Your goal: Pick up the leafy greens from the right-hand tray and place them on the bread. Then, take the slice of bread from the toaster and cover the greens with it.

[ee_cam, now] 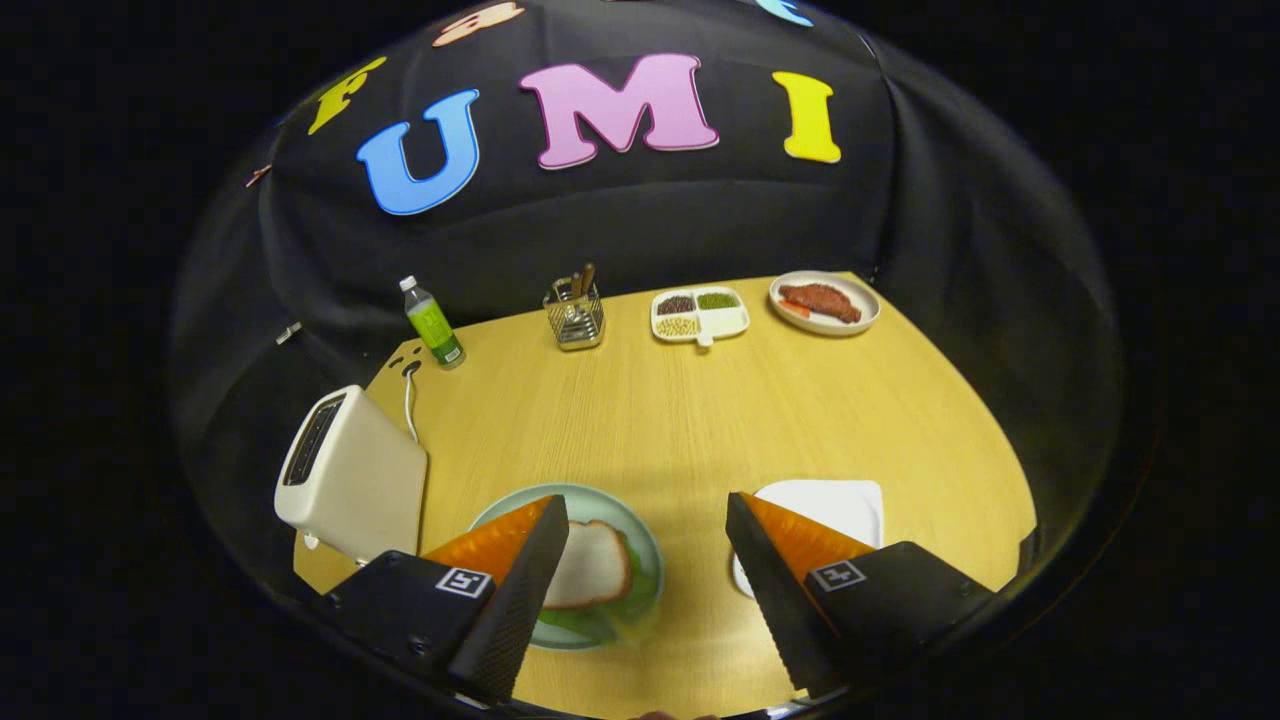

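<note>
The gripper (647, 520) hangs spread and empty above the table (700, 420). Just ahead of its left finger, on the round plate (640, 525), a bread slice (590, 565) already covers the greens (635, 590). Seemingly finished; I'd lift straight away without nudging the toaster (350, 475) further left.

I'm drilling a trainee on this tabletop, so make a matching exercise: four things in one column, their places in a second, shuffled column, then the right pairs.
Things
1. bread slice
2. toaster
3. white tray
4. green bottle

Places
A. at the table's far edge, beside the utensil holder
B. partly behind one finger of the open gripper, nothing on the part in sight
C. on leafy greens on the pale green plate
D. at the table's edge next to the plate, its cord running toward the bottle

Pairs: 1-C, 2-D, 3-B, 4-A
</note>
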{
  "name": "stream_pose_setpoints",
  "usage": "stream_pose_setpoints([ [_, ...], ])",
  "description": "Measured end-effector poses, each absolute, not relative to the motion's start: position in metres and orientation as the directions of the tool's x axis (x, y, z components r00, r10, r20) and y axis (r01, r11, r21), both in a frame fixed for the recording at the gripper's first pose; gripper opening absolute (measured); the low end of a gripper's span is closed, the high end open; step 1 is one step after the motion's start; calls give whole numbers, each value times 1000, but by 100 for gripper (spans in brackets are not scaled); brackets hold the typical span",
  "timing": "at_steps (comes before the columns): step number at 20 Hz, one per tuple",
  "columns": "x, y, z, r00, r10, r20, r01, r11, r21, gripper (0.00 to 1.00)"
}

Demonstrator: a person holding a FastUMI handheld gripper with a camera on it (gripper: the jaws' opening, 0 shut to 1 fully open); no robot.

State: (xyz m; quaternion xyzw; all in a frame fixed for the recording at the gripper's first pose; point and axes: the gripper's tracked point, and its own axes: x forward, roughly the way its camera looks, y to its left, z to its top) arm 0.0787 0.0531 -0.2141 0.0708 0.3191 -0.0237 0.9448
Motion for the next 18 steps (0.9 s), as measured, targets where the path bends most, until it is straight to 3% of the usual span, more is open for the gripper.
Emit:
stream_pose_setpoints([
  [11,45,-20,-4,988,-87,-129,88,996,-3,98],
  [18,18,-58,29,997,-49,-65,52,998,41,98],
])
